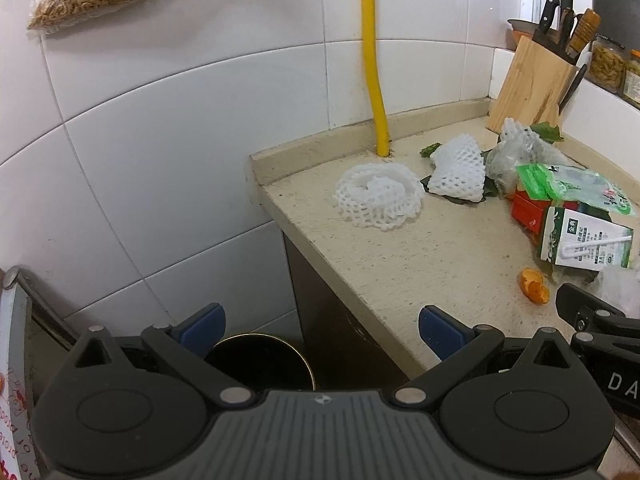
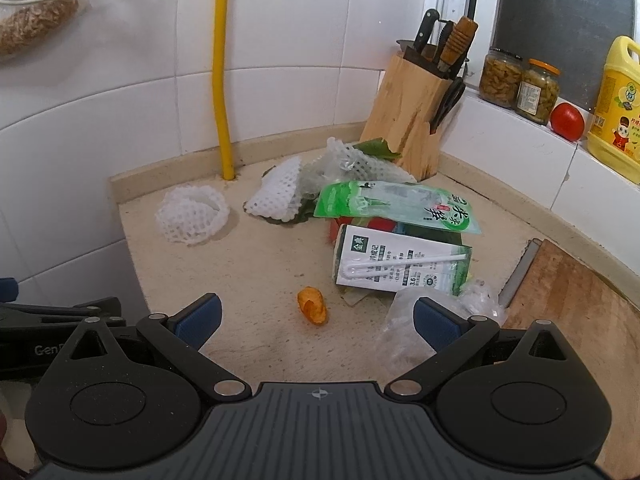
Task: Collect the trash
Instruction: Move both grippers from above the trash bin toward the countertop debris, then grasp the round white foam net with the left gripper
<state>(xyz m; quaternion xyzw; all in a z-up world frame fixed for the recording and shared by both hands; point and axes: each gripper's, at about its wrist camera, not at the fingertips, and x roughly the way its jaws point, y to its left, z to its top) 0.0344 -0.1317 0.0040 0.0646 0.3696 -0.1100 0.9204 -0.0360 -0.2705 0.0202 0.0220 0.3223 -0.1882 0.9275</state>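
Writing legible: "3.6" on the white-and-green milk carton (image 2: 400, 262), which lies on its side with a wrapped straw stuck to its face; "DA" on the right gripper's body in the left view, "Gen" on the left gripper's body in the right view. Other characters on the carton and on the green plastic packet (image 2: 394, 206) are too small to read reliably.

Trash sits scattered on the beige countertop (image 2: 248, 272): a round white foam net (image 2: 192, 214) near the yellow pipe (image 2: 222, 80), a second foam net (image 2: 278, 194) over green leaves, the packet resting over something red, the carton just in front of it, an orange peel scrap (image 2: 313, 305) alone on bare counter, and crumpled clear plastic (image 2: 404, 320) beside a wooden cutting board (image 2: 576, 300).

Left gripper (image 1: 322, 334) hangs wide open, empty, off the counter's edge above a dark round bin (image 1: 260, 362). Right gripper (image 2: 316, 320) is likewise spread, empty, near the peel.

Room: white tiled walls, knife block (image 2: 412, 120) in the corner, jars, a tomato and a yellow bottle on the sill.
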